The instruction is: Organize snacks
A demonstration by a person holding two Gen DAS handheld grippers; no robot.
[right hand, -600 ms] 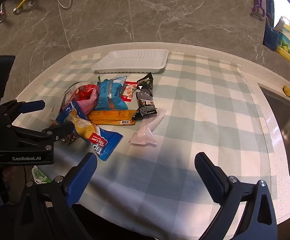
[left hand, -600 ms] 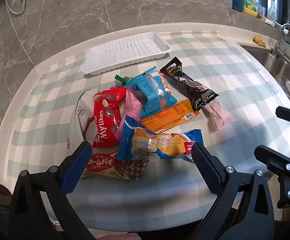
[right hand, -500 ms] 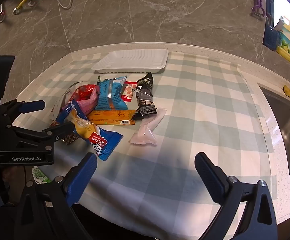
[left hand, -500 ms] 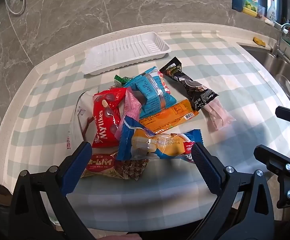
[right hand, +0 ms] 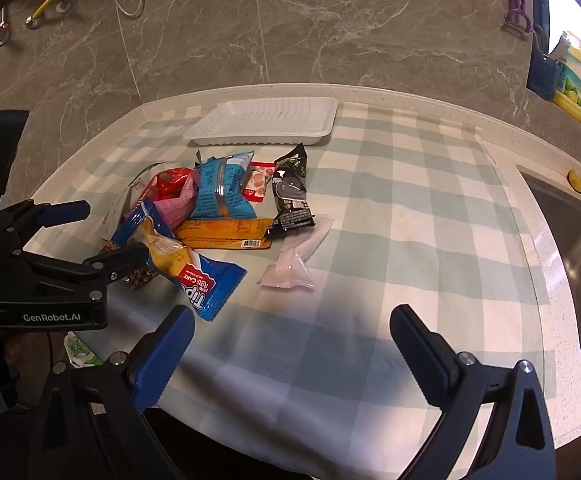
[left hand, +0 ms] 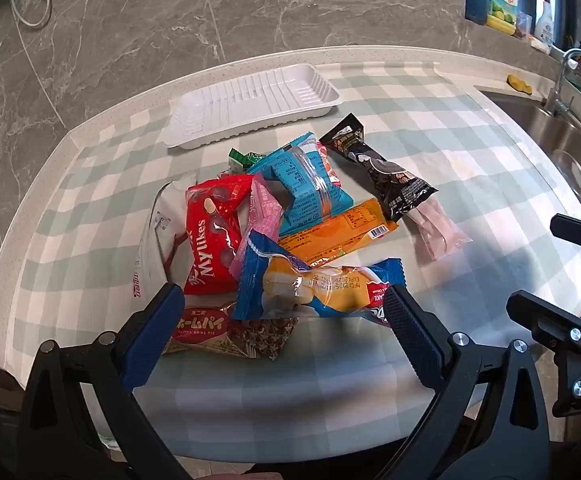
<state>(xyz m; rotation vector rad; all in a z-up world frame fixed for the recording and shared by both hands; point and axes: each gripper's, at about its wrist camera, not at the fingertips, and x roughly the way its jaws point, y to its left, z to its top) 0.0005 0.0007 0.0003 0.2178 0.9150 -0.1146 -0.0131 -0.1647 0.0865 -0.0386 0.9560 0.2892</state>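
Observation:
A pile of snack packets lies on the checked cloth: a blue and yellow cake packet (left hand: 314,286) (right hand: 186,268) nearest me, a red Mylikes bag (left hand: 210,236), a blue packet (left hand: 304,184) (right hand: 220,190), an orange bar (left hand: 338,236) (right hand: 226,232), a black packet (left hand: 378,168) (right hand: 290,188) and a pale pink packet (left hand: 438,228) (right hand: 294,260). An empty white tray (left hand: 250,106) (right hand: 264,120) sits behind them. My left gripper (left hand: 282,320) hovers open just in front of the pile. My right gripper (right hand: 290,340) hangs open over bare cloth to the right.
A steel sink (left hand: 562,148) (right hand: 578,248) is set into the counter at the right, with a tap (left hand: 562,80) and bottles (left hand: 500,0) behind it. A grey marble wall backs the counter. The left gripper's body (right hand: 42,272) fills the left of the right wrist view.

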